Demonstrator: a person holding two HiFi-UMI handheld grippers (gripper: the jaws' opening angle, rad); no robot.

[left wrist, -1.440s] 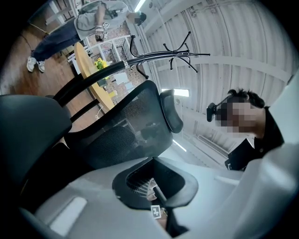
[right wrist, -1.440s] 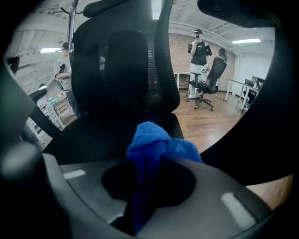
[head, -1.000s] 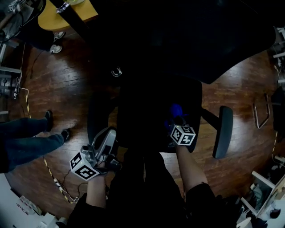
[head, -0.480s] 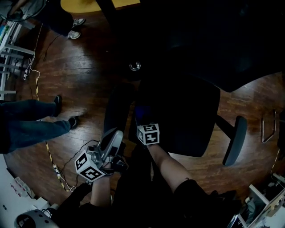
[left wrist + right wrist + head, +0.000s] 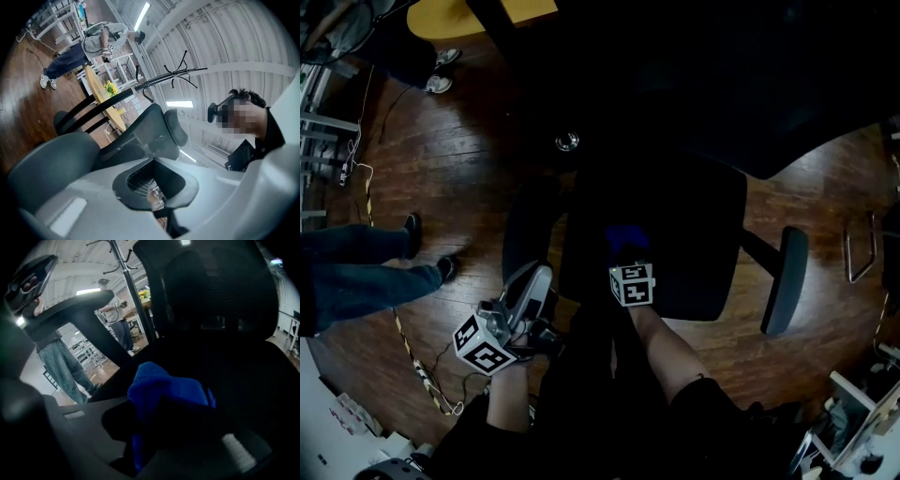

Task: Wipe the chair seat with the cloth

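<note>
"One cloth (image 5: 626, 240) showing: blue, bunched. Which way is it pointing?"

"Away from the person, toward the backrest. Its long axis is running in line with the right gripper (image 5: 630, 274). In the right gripper view it is rising from between the jaws and spilling to the right."

"Where is it lying?"

"On the black chair seat (image 5: 698, 220), in the front-left part as the head view shows it. It is touching the right gripper and sticking out just past the jaw tips."

"Grip?"

"Right jaws are pinching the cloth's near end, and the bunch is filling the gap between them. Left gripper (image 5: 528, 292) is hanging beside the seat's front left corner, over the wooden floor (image 5: 469, 178), apart from the cloth. Its jaws are standing apart with nothing between them, aiming up at the chair's back and the ceiling."

"Counts?"

"Two grippers, one cloth, one chair. One armrest (image 5: 784, 279) is showing plainly at the head view's right, with a second, darker one at its left. One bystander (image 5: 356, 277) is standing at the left, legs only."
</note>
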